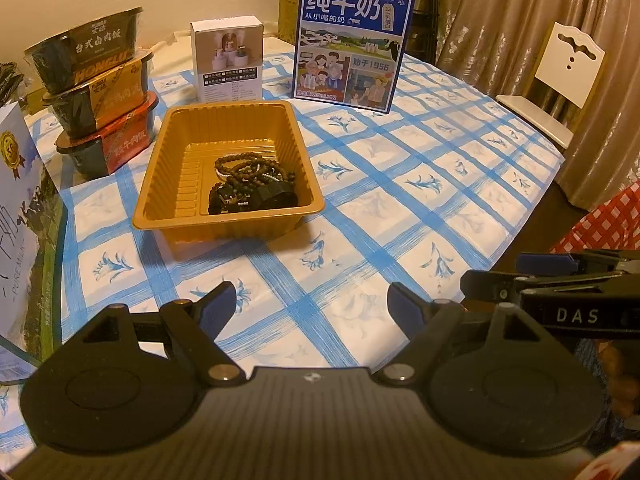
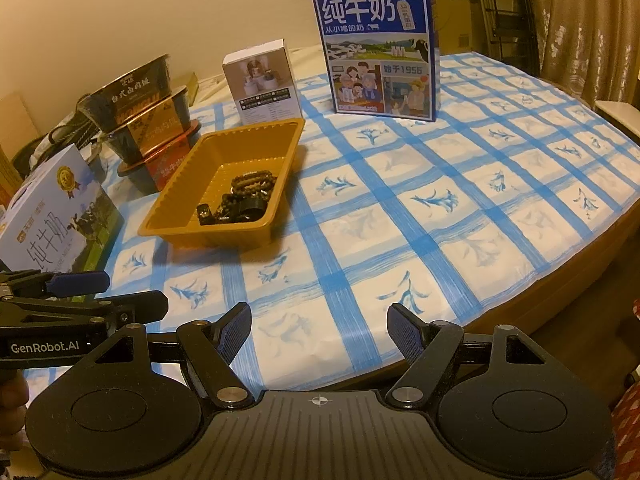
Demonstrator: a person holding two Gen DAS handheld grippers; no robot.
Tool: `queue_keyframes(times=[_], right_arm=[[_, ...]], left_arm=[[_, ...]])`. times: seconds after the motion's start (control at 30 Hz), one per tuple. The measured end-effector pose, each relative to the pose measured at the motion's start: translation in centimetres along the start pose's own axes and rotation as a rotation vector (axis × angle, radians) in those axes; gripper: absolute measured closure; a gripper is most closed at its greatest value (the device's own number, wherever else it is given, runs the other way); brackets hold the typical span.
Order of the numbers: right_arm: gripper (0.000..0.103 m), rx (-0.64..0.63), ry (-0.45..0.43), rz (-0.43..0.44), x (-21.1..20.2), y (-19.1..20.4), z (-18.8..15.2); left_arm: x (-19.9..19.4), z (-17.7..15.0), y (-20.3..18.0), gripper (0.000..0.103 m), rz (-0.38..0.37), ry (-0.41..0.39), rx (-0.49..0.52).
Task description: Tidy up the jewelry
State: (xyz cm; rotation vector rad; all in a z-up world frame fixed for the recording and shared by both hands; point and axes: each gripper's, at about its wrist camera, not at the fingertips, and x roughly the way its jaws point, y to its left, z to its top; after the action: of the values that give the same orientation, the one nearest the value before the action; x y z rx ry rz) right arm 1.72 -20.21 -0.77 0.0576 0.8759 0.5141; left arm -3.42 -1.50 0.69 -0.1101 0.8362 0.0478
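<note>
- Dark beaded bracelets and black jewelry pieces (image 1: 252,184) are seen heaped in the near right corner of a golden-brown ribbed plastic tray (image 1: 168,184); the same heap (image 2: 240,200) is visible from the right wrist view.
- The tray (image 2: 176,208) is set on a worktop covered by a white cloth with blue checks and flower prints (image 1: 400,184).
- The left claw (image 1: 311,304) is held released above the near part of the worktop, its jaws spread wide with nothing between them, well apart from the tray.
- The right claw (image 2: 319,330) is likewise held released and empty, over the near edge of the worktop.
- A tall blue milk carton box (image 1: 352,44) and a small white product box (image 1: 228,60) are stood upright behind the tray.
- Three stacked black instant-meal bowls (image 1: 100,104) are placed left of the tray.
- A white chair (image 1: 560,80) is seen at the far right.
</note>
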Motion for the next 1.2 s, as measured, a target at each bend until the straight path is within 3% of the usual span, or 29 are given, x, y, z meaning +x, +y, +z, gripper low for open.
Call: queue_keyframes(times=[1.2], right_arm=[[0.028,0.000,-0.002,-0.002,-0.08,0.11,0.17]], left_arm=[[0.10,0.15,-0.36,0.022,-0.002,-0.005,0.001]])
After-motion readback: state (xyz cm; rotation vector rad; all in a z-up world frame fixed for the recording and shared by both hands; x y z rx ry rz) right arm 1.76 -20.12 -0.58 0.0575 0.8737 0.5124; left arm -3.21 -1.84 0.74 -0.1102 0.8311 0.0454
